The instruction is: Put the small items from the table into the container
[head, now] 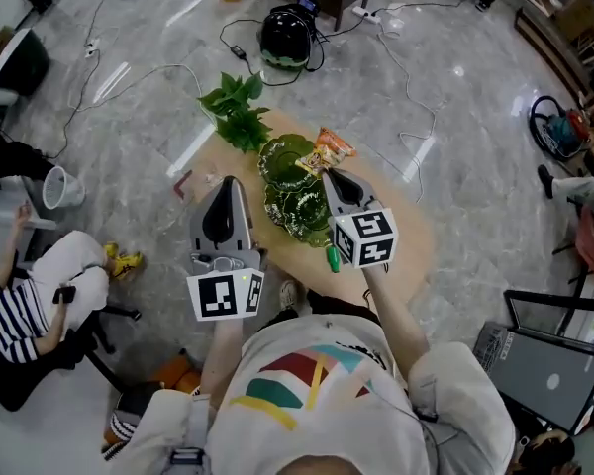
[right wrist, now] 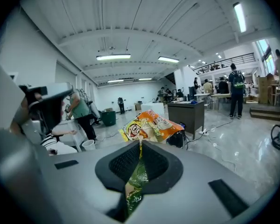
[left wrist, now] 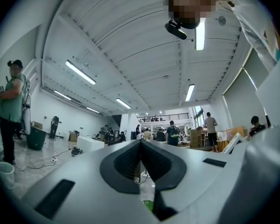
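Observation:
My right gripper (head: 329,174) is shut on the corner of an orange snack packet (head: 330,150) and holds it up over the far green glass dish (head: 277,156). In the right gripper view the packet (right wrist: 151,125) stands up from between the closed jaws of the right gripper (right wrist: 140,146). A second green dish (head: 295,216) lies nearer to me on the oval wooden table (head: 416,240). My left gripper (head: 229,181) hovers left of the dishes, and in its own view the left gripper (left wrist: 140,146) is shut with nothing in it. A small green item (head: 332,258) lies by the near dish.
A leafy green plant (head: 236,107) stands at the table's far end. A reddish item (head: 183,182) and a small pale one (head: 211,178) lie at the left edge. Cables and a black bag (head: 285,36) are on the floor beyond. A seated person (head: 30,300) is at left.

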Tool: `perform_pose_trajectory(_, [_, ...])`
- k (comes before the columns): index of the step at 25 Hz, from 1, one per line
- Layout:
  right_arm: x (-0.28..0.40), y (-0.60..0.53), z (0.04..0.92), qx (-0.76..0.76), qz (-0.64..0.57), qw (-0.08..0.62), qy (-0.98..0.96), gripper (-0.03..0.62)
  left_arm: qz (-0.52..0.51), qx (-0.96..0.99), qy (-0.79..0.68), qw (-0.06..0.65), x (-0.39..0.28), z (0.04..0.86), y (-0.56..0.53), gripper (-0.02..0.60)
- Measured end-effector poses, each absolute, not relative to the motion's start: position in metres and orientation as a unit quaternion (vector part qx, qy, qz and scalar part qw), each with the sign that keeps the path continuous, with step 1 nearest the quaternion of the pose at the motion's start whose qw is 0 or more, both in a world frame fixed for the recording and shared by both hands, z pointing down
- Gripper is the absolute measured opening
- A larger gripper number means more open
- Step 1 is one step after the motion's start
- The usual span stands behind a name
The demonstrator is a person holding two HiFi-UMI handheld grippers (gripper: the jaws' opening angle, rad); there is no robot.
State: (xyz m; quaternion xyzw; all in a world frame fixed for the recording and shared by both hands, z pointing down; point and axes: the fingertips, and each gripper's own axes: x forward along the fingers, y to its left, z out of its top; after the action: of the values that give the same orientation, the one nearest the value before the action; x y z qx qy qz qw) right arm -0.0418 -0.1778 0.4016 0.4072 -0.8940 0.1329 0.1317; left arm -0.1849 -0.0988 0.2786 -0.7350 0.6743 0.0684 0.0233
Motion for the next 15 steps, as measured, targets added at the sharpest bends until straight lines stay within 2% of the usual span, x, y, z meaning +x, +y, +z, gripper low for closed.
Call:
perform_pose_trajectory(7, [-0.109, -0.227, 0.476, 0.330, 0.147, 0.231, -0.903, 0.035, 0.057, -0.703, 0.709, 0.014, -0.211, 0.284, -0.082, 0.008])
perform_pose_trajectory(9, [-0.115, -0.230, 0.486, 0.327, 0.144, 0.231, -0.905, 0.255, 0.054, -0.690, 0.721, 0.012, -0.219, 0.289, -0.075, 0.008])
perform_pose_trajectory(15, [-0.107, -0.228, 0.452, 0.332, 0.122, 0.183, -0.917, 0.253, 0.056, -0.667, 0.743, 0.014, -0.231, 0.294, -0.063, 0.008])
